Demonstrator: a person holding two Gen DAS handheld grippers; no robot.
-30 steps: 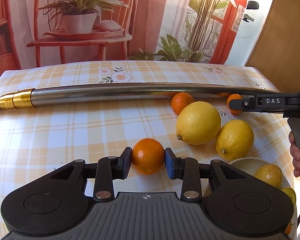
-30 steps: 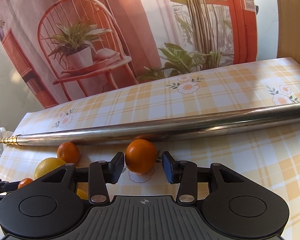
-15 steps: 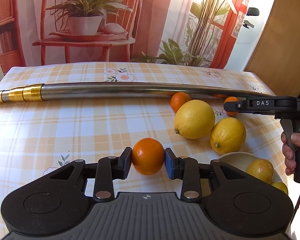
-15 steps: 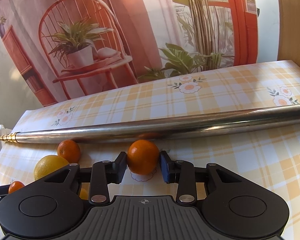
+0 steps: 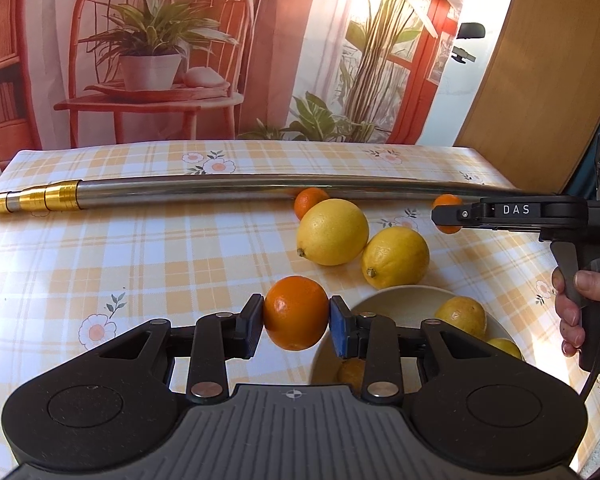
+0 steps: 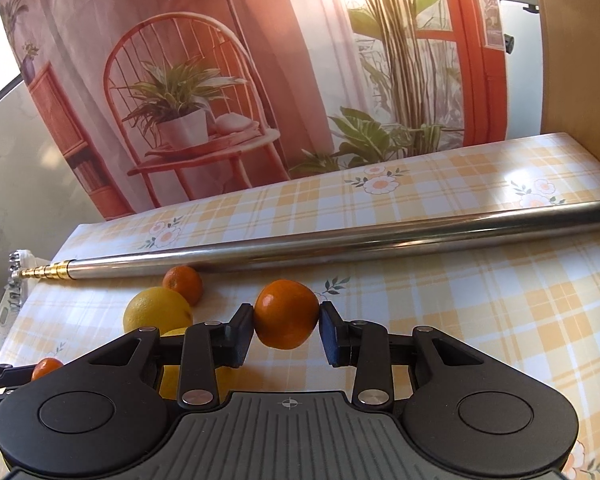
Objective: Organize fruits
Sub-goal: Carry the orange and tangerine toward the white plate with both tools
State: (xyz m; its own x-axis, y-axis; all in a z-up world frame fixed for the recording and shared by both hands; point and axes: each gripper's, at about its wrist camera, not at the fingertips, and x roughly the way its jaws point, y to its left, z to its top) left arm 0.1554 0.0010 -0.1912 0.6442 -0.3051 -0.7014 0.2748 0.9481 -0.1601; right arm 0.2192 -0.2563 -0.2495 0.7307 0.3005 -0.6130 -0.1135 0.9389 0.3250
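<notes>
In the left wrist view my left gripper point(image 5: 296, 322) is shut on an orange point(image 5: 296, 308), held above the table at the left rim of a cream bowl point(image 5: 400, 293). Two lemons in the bowl point(image 5: 460, 316) show, and something orange lies under my fingers. In the right wrist view my right gripper point(image 6: 287, 330) is shut on a second orange point(image 6: 286, 312), just in front of the metal pole point(image 6: 340, 244). Two big lemons point(image 5: 332, 232) and a small orange point(image 5: 309, 202) lie on the checked tablecloth point(image 5: 140, 260) between the two grippers.
The long metal pole point(image 5: 240, 188) with a gold end lies across the table behind the fruit. A hand point(image 5: 576, 308) holds the right gripper's handle at the right edge. A wooden panel point(image 5: 540, 92) stands at the back right, and a printed backdrop hangs behind the table.
My right gripper closed on its orange and raised it slightly. My left gripper lifted its orange and carried it right, to the bowl's rim.
</notes>
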